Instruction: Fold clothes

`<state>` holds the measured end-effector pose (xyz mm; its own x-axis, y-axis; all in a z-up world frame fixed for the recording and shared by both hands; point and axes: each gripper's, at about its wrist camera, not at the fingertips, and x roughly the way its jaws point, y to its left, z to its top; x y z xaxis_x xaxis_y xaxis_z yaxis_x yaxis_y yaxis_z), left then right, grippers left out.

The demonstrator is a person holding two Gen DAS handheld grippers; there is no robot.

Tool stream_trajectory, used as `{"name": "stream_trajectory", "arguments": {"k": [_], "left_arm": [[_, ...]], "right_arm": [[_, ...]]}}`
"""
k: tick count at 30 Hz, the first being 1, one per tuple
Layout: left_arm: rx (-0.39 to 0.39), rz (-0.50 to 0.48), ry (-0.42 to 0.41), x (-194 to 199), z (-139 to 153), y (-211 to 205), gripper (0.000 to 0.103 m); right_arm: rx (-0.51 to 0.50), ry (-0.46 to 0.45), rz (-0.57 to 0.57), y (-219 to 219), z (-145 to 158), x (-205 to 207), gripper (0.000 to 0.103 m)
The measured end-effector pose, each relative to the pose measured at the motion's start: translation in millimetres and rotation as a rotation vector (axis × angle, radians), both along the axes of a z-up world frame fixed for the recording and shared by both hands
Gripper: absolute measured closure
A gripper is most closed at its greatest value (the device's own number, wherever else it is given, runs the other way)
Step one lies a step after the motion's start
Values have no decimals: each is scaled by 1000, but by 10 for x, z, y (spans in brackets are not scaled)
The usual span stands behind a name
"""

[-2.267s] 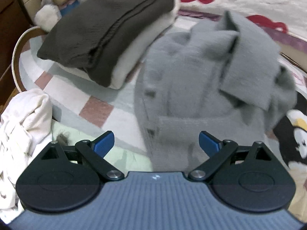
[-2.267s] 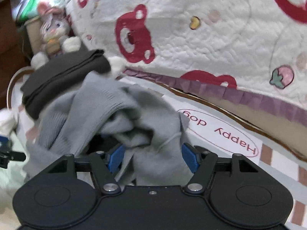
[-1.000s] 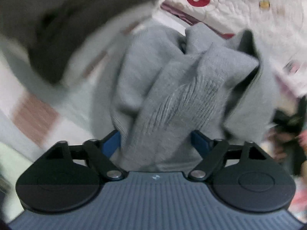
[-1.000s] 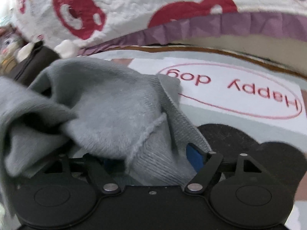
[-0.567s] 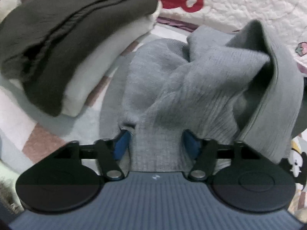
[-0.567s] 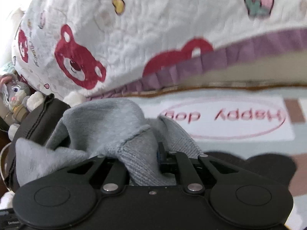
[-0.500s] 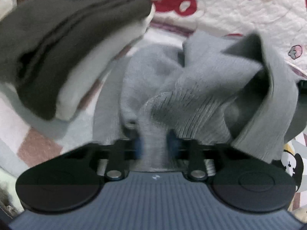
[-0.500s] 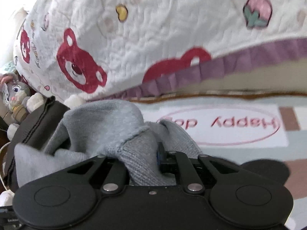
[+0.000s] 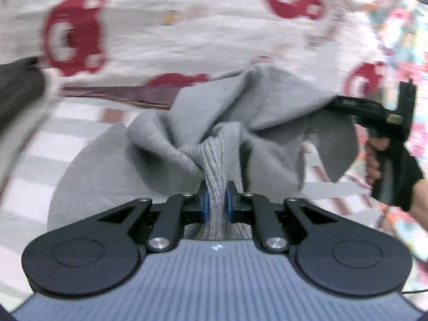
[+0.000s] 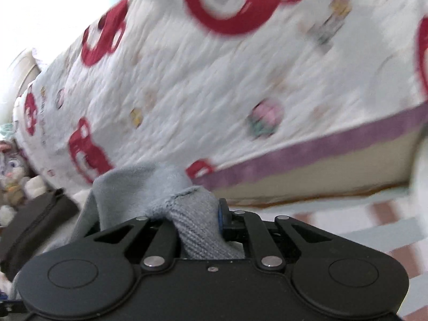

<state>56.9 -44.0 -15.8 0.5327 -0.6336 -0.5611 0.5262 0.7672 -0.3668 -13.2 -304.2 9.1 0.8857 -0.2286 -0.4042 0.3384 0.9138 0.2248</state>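
The grey knitted garment (image 9: pixel 240 112) is the landmark here. It hangs bunched in the air in front of the bed, held at two places.

The left gripper (image 9: pixel 215 204) has its jaws clamped on a ribbed fold of the garment; the blue pads (image 9: pixel 204 205) press the knit from both sides, and the cloth spreads upward and outward from that pinch. The right gripper (image 10: pixel 198 222) also has its jaws clamped on a ribbed part of the same garment (image 10: pixel 192 227), which bulges out over the jaws; only one blue pad (image 10: pixel 220 218) shows beside the knit, the other is covered by cloth.

In the left wrist view, the right gripper (image 9: pixel 374 112) appears at the right end of the garment, and a hand (image 9: pixel 374 157) with a dark sleeve (image 9: pixel 406 179) holds its handle.

Behind the garment is a bed with a white quilt (image 10: pixel 214 93) printed with red bears and edged with a purple border (image 10: pixel 321 157). Below the garment lies a striped mat (image 9: pixel 67 144) on the floor. To the left of the garment, a dark folded piece of clothing (image 10: pixel 34 227) rests, and further left some plush toys (image 10: pixel 13 176) sit, blurred.
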Motion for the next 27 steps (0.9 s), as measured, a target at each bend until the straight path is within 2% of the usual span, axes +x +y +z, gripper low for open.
{"name": "stream_trajectory", "arguments": {"k": [2, 4, 6, 7, 8, 10, 11, 14, 18, 21, 25, 27], "left_arm": [[-58, -78, 9, -94, 103, -267, 95], [-139, -161, 14, -221, 243, -465, 95], [-136, -202, -23, -323, 378, -690, 94], [-77, -200, -47, -357, 391, -793, 93], [-16, -198, -69, -385, 384, -886, 93], [89, -192, -81, -370, 192, -966, 93], [123, -179, -52, -337, 39, -958, 93], [153, -125, 73, -197, -402, -816, 93], [185, -79, 104, -170, -625, -589, 93], [164, -69, 98, -133, -623, -503, 93], [130, -66, 90, -75, -575, -463, 93], [128, -68, 82, -104, -569, -451, 90]], "right_arm": [[-60, -27, -76, -166, 177, -317, 96], [-165, -39, -137, -282, 369, -596, 97], [-213, -37, -190, -474, 531, -823, 97], [-224, -11, -205, -606, 582, -879, 96], [-227, 48, -218, -759, 589, -874, 92], [-191, 249, -235, -1133, 437, -758, 86], [-152, 355, -266, -1308, 277, -711, 73], [-8, 464, -313, -1492, -157, -788, 72], [147, 408, -240, -1336, -502, -1049, 62], [241, 385, -152, -1181, -680, -1176, 61], [315, 300, -29, -932, -666, -1350, 55], [334, 276, 28, -825, -621, -1374, 43]]}}
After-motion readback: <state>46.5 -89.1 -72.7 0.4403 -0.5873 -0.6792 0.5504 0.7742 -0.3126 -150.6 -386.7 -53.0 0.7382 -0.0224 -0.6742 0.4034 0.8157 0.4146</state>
